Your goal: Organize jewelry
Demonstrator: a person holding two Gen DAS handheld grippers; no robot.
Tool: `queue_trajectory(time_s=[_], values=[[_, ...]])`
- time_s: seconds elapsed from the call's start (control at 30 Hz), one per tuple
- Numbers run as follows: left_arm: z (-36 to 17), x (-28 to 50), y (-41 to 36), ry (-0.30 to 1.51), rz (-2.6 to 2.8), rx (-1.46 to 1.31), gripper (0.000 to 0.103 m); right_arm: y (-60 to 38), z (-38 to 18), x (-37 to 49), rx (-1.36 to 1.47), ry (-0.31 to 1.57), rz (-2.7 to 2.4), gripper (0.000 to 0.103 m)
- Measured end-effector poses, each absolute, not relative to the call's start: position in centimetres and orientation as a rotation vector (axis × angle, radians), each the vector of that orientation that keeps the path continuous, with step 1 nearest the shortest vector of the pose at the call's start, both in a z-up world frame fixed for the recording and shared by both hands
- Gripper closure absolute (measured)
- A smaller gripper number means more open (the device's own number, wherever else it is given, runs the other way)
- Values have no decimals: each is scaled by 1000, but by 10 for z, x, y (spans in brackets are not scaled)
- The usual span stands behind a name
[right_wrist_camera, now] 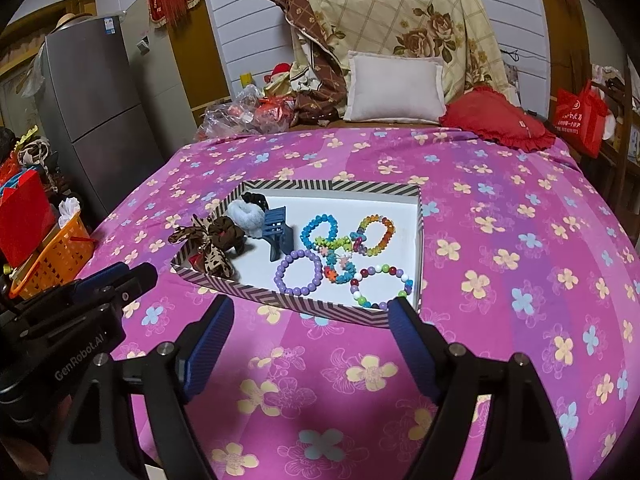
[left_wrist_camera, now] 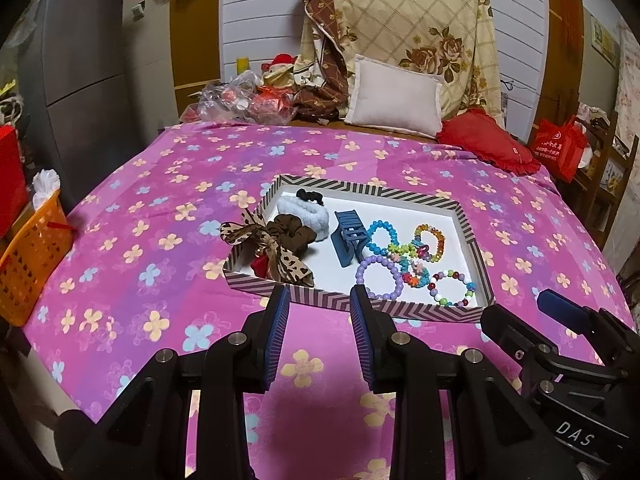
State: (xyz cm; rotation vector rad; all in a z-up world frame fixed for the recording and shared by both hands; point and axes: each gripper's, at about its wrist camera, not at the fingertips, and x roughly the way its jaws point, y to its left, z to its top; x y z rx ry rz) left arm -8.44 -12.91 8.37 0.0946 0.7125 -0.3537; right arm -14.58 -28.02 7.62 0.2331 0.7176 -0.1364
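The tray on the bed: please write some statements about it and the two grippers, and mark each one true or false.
1. The blue hair claw stands inside the striped tray. True.
2. The left gripper holds the purple bead bracelet. False: the bracelet lies in the tray, and the gripper is open and holds nothing.
3. The right gripper is open, on the near side of the tray. True.
4. The tray rests on a bare wooden table. False: it rests on a pink flowered bedsheet.
5. The leopard-print bow hangs over the tray's left edge. True.
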Motion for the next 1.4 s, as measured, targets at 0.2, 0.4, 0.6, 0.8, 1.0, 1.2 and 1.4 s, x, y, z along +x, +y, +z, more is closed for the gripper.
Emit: queue_trajectory(time_s=[0.2,0.4,0.6,0.8,1.0,1.2,1.4], values=[[83,-85,-129,711,-353,92,70,-279,75,-143,232,730,-135,20],[84,-85,-128,712,-352,92,70,-279,74,-141,231,732,-135,20],[84,-83,-128,710,-345,88,70,-279,74,-141,231,734,-134,19],[84,-83,-128,712,-345,88,70,-279,72,-139,231,738,-133,19],[84,-83,-128,710,-345,88,70,-280,69,-137,233,742,-132,19],[81,-80,-128,716,-347,94,70,-279,69,-136,231,744,-131,19],[77,-73,-131,728,-347,98,70,-280,63,-129,231,754,-130,19]])
